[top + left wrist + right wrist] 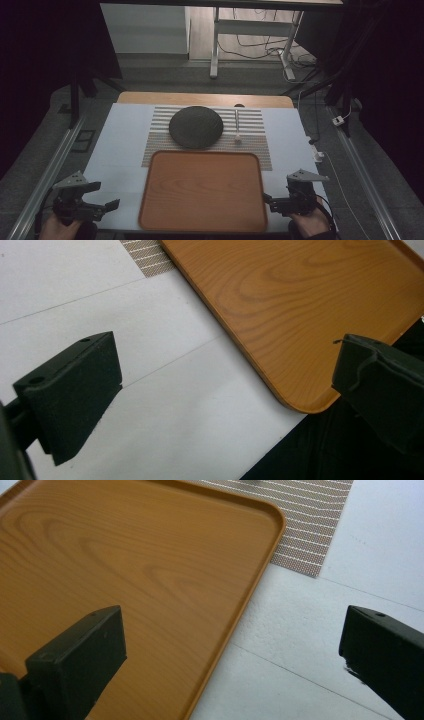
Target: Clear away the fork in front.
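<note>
Two hand-held grippers poised at the near corners of a wooden tray (202, 192), long axis running left to right between them, its floor bare. Left gripper (102, 197), jaws spread wide and holding nothing, just off the tray's left edge; right gripper (270, 201), likewise wide and empty, close against the right edge and seemingly the nearer of the two. Beyond the tray, well apart from both tools, a dark round plate (195, 126) on a striped placemat (252, 137), with a pale spoon (237, 127) lying beside it, handle pointing away. Plate apparently empty.
</note>
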### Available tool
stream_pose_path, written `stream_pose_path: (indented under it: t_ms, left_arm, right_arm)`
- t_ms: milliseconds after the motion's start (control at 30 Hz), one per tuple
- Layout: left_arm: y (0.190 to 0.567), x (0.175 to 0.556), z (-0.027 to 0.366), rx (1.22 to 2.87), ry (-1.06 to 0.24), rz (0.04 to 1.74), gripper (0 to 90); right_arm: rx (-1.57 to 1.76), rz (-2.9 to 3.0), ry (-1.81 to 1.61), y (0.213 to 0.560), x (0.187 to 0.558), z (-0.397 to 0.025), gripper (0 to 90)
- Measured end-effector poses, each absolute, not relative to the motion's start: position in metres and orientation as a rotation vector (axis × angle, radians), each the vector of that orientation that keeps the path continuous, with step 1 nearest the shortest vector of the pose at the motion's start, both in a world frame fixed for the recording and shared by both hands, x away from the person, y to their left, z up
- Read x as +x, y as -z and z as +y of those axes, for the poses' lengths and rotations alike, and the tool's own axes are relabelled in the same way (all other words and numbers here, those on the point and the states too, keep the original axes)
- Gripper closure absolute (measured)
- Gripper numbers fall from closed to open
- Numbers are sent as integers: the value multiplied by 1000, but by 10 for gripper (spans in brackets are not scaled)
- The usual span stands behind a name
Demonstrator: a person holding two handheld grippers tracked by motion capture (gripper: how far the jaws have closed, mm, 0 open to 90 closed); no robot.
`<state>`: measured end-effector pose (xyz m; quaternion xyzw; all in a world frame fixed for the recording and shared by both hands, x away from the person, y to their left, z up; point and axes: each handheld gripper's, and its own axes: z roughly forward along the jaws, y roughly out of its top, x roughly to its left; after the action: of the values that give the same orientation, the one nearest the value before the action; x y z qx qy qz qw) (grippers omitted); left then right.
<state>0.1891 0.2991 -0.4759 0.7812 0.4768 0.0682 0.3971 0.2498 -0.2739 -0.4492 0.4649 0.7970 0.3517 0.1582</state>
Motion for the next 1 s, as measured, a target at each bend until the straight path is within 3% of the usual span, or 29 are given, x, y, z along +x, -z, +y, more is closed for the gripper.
stream_pose_path:
  t_ms: [1000]
  left_arm:
    - [476, 189, 299, 1975, -172, 1217, 0]
  right_arm:
    - [1114, 2413, -981, 451, 258, -247, 0]
